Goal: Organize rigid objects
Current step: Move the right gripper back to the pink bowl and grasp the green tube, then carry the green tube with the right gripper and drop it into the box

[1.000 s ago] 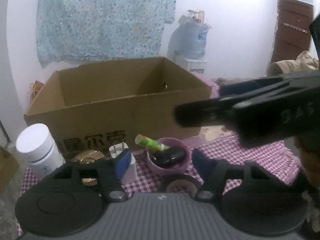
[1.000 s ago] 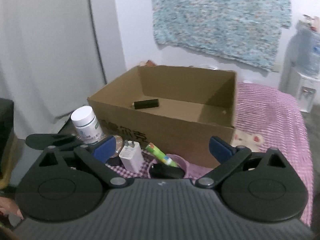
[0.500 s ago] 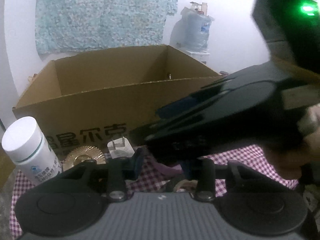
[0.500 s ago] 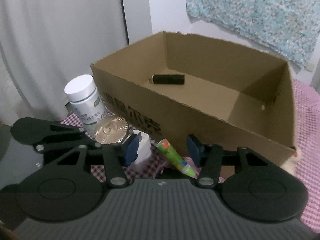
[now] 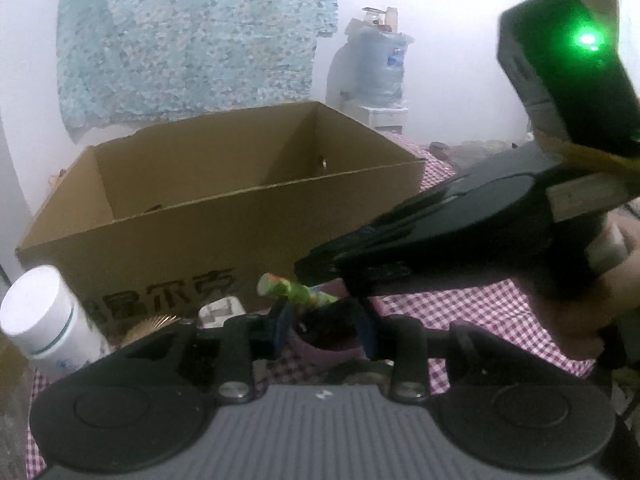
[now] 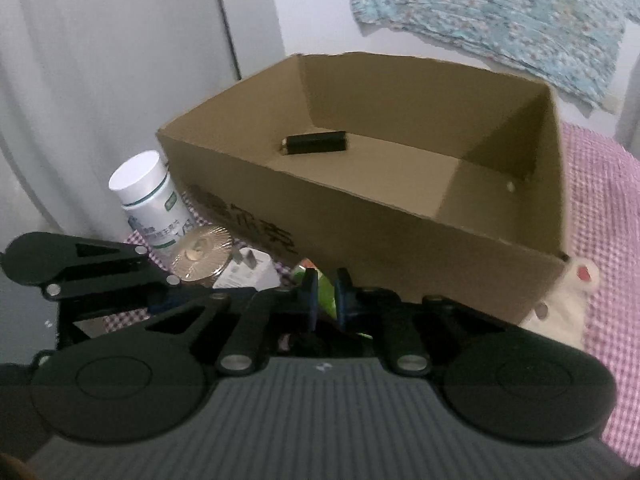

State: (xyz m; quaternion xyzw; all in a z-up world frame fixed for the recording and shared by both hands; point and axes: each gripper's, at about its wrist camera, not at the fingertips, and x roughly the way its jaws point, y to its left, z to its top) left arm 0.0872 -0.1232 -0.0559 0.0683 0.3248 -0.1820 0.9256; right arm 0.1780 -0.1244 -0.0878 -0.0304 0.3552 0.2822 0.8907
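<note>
Right wrist view: the right gripper (image 6: pixel 323 294) is pinching the green tube (image 6: pixel 325 295) between its blue pads, just in front of the cardboard box (image 6: pixel 420 240).
Left gripper (image 5: pixel 324 320): its fingers are standing partly apart around the dark object in the pink bowl (image 5: pixel 320 354), gripping nothing.
Front edge: the white charger (image 6: pixel 252 270), gold disc (image 6: pixel 202 252) and white bottle (image 6: pixel 150 200) are crowding the box's near wall.
Box interior: a black cylinder (image 6: pixel 314 143) is lying by the far wall, with open floor beside it.
Beyond: checked cloth (image 6: pixel 600 208) is spreading right of the box.
</note>
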